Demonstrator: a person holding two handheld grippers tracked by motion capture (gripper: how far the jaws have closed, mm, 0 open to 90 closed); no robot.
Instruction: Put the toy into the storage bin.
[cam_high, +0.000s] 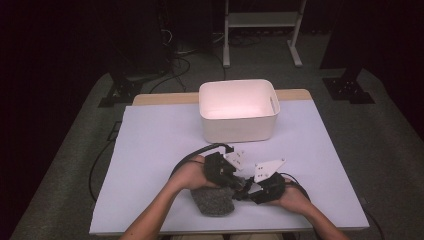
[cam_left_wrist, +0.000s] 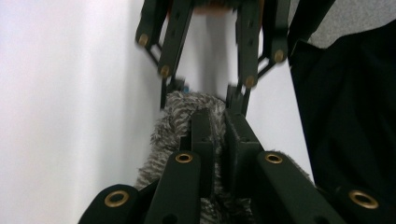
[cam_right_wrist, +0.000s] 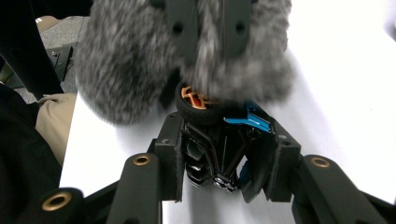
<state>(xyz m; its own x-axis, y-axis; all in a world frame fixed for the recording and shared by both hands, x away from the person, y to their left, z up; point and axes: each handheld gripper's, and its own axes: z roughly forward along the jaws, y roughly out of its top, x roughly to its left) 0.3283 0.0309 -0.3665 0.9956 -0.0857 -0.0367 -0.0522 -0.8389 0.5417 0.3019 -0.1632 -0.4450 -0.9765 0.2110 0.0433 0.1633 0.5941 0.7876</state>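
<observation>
A grey fuzzy pouch (cam_high: 214, 201) lies near the table's front edge. My left gripper (cam_high: 234, 188) is shut on the pouch's rim; in the left gripper view its jaws (cam_left_wrist: 219, 125) pinch the grey fur (cam_left_wrist: 180, 116). My right gripper (cam_high: 248, 193) meets it from the right, shut on a small black toy car (cam_right_wrist: 219, 151) with blue parts and an orange-hubbed wheel (cam_right_wrist: 196, 103). The car's front wheel touches the pouch (cam_right_wrist: 135, 60) at its mouth. The right gripper's fingers (cam_left_wrist: 243, 100) show at the pouch's far edge in the left gripper view.
A white plastic bin (cam_high: 237, 107) with nothing showing inside stands at the table's back centre. A pale sheet (cam_high: 150, 150) covers the table. Cables trail from both grippers across the front. A person's dark clothing (cam_left_wrist: 350, 116) lies close beside the table edge.
</observation>
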